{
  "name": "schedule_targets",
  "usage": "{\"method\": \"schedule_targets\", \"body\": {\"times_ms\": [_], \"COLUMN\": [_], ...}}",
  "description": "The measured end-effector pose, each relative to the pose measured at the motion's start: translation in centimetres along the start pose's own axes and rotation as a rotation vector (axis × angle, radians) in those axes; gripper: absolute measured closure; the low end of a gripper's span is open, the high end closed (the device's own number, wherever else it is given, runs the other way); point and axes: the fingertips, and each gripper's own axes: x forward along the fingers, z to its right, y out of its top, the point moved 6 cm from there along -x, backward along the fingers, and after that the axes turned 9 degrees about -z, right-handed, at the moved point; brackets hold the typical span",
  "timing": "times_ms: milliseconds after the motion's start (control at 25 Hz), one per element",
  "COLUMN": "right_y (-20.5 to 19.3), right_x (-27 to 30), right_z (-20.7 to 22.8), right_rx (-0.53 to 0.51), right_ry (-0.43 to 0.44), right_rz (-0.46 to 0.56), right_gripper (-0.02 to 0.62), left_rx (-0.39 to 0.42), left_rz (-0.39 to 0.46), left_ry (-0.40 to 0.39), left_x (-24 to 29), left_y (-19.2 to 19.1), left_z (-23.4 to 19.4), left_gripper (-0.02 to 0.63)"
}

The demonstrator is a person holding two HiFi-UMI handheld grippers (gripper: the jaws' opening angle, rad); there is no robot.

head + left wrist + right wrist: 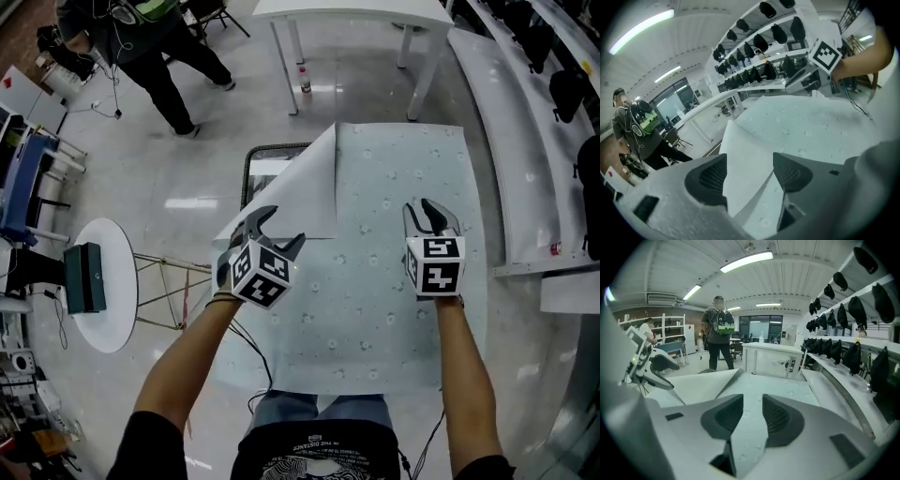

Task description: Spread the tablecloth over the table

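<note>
A pale blue-green patterned tablecloth (394, 281) lies over the table, whose dark frame (272, 150) shows bare at the far left. The cloth's far left corner is folded back as a white triangular flap (300, 202). My left gripper (279, 230) hovers at the flap's near left end with its jaws wide apart. In the left gripper view the flap (745, 154) runs up between the left gripper's (750, 164) jaws, and no pad presses on it. My right gripper (424, 211) is over the cloth's right side. Its jaws (752, 411) stand a little apart, with flat cloth (754, 394) showing through the gap.
A person (159, 56) stands on the floor at the far left. A white table (356, 11) with a bottle (306, 82) by its leg is beyond. A round white stand (103, 281) with a dark box is at the left. A long white bench (497, 141) runs along the right.
</note>
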Motion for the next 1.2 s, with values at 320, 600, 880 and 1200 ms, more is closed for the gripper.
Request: {"method": "schedule_targets", "body": {"times_ms": [320,600,880,1200], "right_y": [-0.5,-1.5,-3.1,-3.2], "right_x": [-1.6,-1.6,-1.6,-1.3], "right_z": [-5.1,-7.7,-8.1,-8.2], "right_rx": [0.052,0.083,0.118,0.127], "right_ry": [-0.04,-0.065,-0.094,-0.103], "right_rz": [-0.017,-0.043,-0.074,-0.085], "right_gripper": [0.465,0.468,0.472,0.476], "left_rx": [0.283,0.441,0.537,0.523], "left_rz": [-0.039,-0.071,-0.057,-0.03], "left_ry": [-0.061,-0.051,0.021,0.022], "left_x": [1.3,4.1,5.3,4.9], "left_y": [-4.2,-6.3,-6.7,-7.0], "left_z": [-0.8,-1.4,-2.0,-2.9], "left_gripper": [0.29,0.291,0.305,0.397]}}
